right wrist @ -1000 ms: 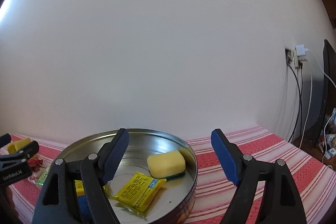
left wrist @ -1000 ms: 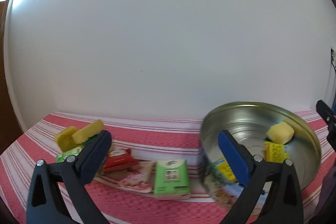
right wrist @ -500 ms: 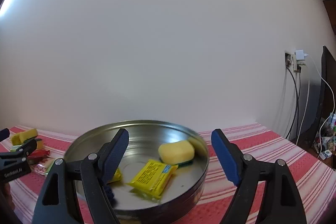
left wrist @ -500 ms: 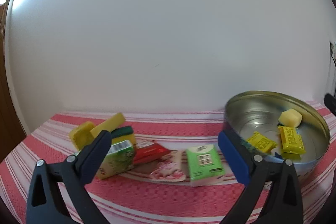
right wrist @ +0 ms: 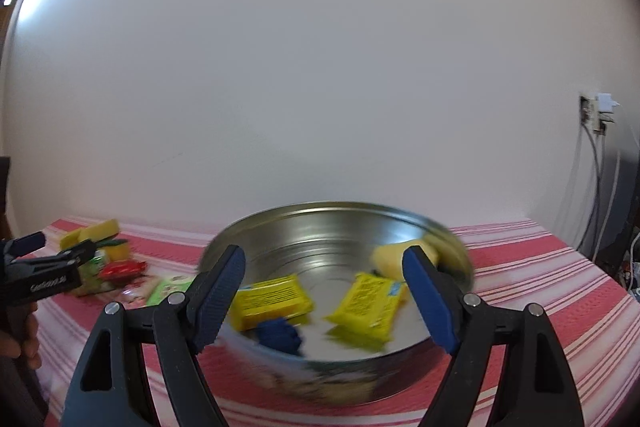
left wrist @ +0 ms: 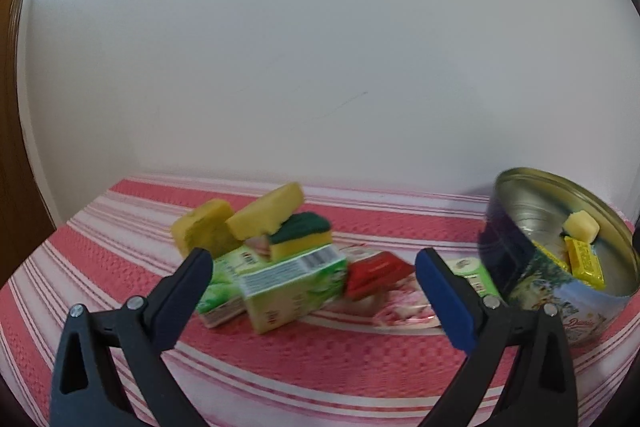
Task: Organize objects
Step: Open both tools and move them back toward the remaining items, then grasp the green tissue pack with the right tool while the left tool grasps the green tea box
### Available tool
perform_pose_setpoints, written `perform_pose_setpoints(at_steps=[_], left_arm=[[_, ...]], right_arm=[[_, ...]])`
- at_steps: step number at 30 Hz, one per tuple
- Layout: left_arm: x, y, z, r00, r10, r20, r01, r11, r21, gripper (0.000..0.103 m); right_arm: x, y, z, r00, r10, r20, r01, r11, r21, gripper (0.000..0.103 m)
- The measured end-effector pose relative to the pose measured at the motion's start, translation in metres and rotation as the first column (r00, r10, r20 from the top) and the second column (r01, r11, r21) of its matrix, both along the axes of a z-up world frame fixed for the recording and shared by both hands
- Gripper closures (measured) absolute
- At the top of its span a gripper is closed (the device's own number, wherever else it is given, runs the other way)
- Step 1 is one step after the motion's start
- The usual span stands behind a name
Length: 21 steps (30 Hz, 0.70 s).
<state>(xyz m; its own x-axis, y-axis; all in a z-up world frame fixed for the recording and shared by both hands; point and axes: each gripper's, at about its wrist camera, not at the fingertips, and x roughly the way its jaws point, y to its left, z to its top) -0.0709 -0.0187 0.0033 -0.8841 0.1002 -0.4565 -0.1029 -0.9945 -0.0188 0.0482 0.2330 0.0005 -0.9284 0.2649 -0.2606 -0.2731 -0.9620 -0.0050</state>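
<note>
In the left wrist view my left gripper (left wrist: 316, 279) is open and holds nothing. It faces a pile on the striped cloth: two yellow sponges (left wrist: 204, 231), a green-topped sponge (left wrist: 304, 235), a green carton (left wrist: 292, 281), a red packet (left wrist: 376, 273) and a green pack (left wrist: 468, 275). A round metal tin (left wrist: 520, 279) stands at the right. In the right wrist view my right gripper (right wrist: 324, 287) is open and empty at the near rim of the tin (right wrist: 340, 211). Inside lie two yellow packets (right wrist: 272, 301), a yellow sponge (right wrist: 388, 259) and a blue item (right wrist: 280, 337). The left gripper (right wrist: 60, 245) shows at the far left.
A red and white striped cloth (left wrist: 280, 367) covers the table, and a white wall stands close behind it. A wall socket with hanging cables (right wrist: 596, 115) is at the right. A hand (right wrist: 16, 331) shows at the left edge. A pink packet (left wrist: 400, 307) lies flat beside the red one.
Both grippers have moved left. The pile has slid to the middle of the left view and the tin to its right edge. The tin looks larger and shifted right in the right view.
</note>
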Motion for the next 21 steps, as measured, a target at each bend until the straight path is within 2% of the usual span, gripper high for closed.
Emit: perform_pose_setpoints(at_steps=[5,9,14,16,18,20,21], left_arm=[[-0.010,-0.022,-0.006,0.998,-0.020,0.057,0.018,0.999,0.035,0.001],[-0.020,-0.029,-0.011,0.992,-0.056,0.114,0.049,0.997,0.061,0.001],[-0.033,-0.024,-0.017,0.984,-0.066,0.166,0.063,0.998,0.024,0.001],[-0.042,-0.023,-0.019,0.980,-0.071,0.186,0.071,0.997,0.008,0.007],[-0.050,-0.023,-0.023,0.972,-0.086,0.217,0.087,0.996,0.001,0.020],[-0.061,-0.025,-0.031,0.951,-0.126,0.281,0.121,0.992,0.038,0.027],[-0.063,-0.025,-0.032,0.949,-0.130,0.287,0.124,0.991,0.040,0.027]], right_arm=[[-0.005,-0.030,0.000,0.997,0.070,0.018,-0.070,0.998,0.001,0.020],[-0.019,-0.047,-0.005,0.992,0.115,0.052,-0.113,0.993,-0.035,0.020],[-0.029,-0.067,-0.007,0.977,0.186,0.103,-0.174,0.979,-0.109,0.020],[-0.030,-0.075,-0.006,0.972,0.205,0.116,-0.193,0.976,-0.104,0.020],[-0.031,-0.078,-0.008,0.969,0.216,0.118,-0.206,0.974,-0.091,0.020],[-0.028,-0.079,-0.007,0.969,0.218,0.118,-0.207,0.974,-0.095,0.020],[-0.028,-0.078,-0.006,0.968,0.218,0.122,-0.206,0.973,-0.104,0.020]])
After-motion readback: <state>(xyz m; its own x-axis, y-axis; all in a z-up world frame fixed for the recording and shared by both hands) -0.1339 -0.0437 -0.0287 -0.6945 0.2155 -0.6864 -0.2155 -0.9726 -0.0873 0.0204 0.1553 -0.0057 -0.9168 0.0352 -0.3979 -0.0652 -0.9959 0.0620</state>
